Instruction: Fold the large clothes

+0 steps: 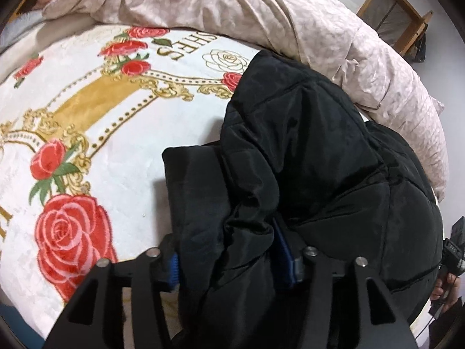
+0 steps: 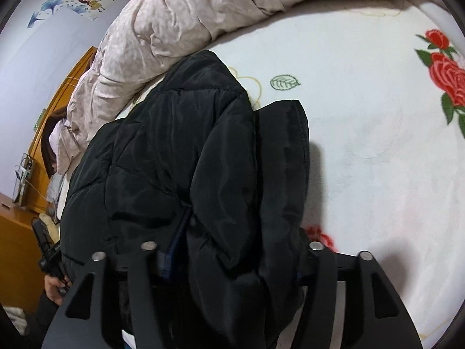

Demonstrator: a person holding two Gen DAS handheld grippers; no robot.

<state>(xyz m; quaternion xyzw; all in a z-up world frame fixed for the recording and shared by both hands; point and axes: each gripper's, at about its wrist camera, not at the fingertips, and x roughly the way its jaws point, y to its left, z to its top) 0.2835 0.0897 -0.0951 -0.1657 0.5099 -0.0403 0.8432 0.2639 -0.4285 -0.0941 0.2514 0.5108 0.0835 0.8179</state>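
Beneath both grippers, the rose-printed blanket (image 1: 122, 157) carries the black padded jacket (image 1: 305, 151), bunched against the quilt (image 1: 290, 14) beyond. Jacket folds sit between the left gripper (image 1: 229, 257)'s parted jaws and the right gripper (image 2: 232, 257)'s wider ones; neither visibly pinches. Best draw both back level, letting the padding settle flat.
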